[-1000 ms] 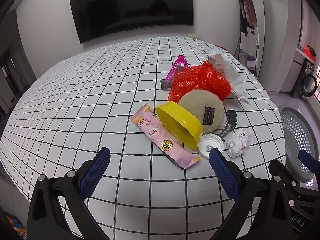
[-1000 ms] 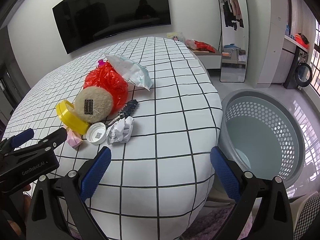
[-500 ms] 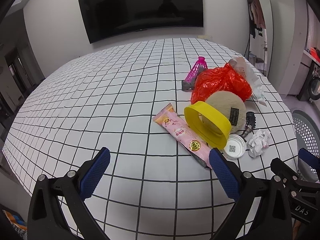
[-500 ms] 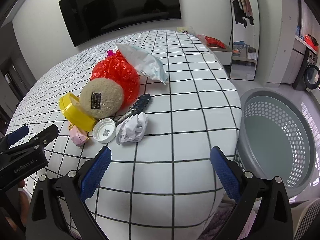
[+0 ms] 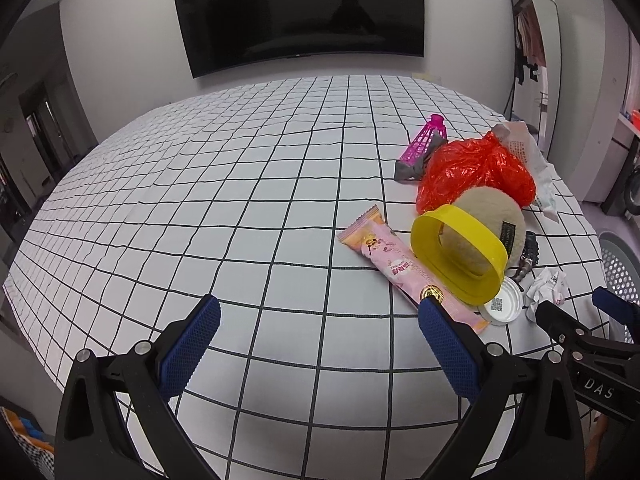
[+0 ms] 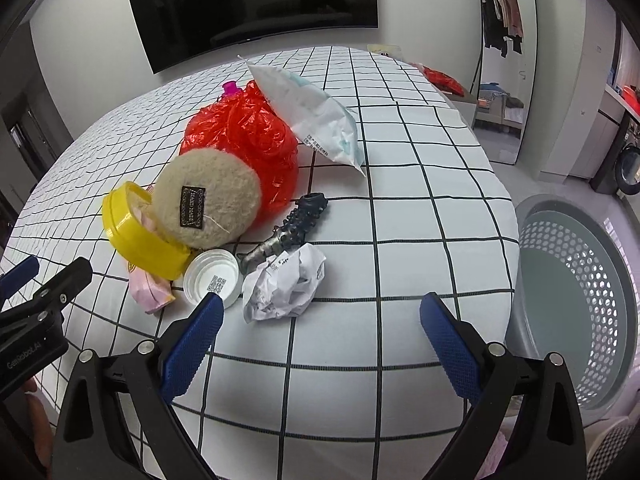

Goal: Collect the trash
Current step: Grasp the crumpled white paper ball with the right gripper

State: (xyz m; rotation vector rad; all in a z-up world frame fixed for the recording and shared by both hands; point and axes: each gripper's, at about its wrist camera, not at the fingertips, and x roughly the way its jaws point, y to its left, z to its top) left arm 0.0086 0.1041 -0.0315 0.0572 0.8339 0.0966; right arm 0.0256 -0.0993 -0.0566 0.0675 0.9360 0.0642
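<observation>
A heap of trash lies on the checked bed: a crumpled paper ball [image 6: 286, 282], a white cap [image 6: 212, 278], a yellow ring [image 6: 140, 234], a pink wrapper [image 5: 404, 266], a beige round pad [image 6: 208, 198], a red plastic bag [image 6: 248, 140], a white packet [image 6: 316, 120] and a dark spiky tool [image 6: 288, 234]. My right gripper [image 6: 320, 320] is open, just short of the paper ball. My left gripper [image 5: 318, 322] is open over bare sheet, its right finger beside the wrapper's near end.
A grey perforated basket [image 6: 576, 292] stands on the floor at the bed's right edge. A magenta shuttlecock [image 5: 426, 140] lies behind the red bag. A black TV [image 5: 300, 12] hangs on the far wall, a mirror [image 6: 504, 60] stands right. The bed's left half is bare sheet.
The left gripper has swung left, so the trash heap now sits at its right. The right gripper has moved in closer to the paper ball. Both stay open.
</observation>
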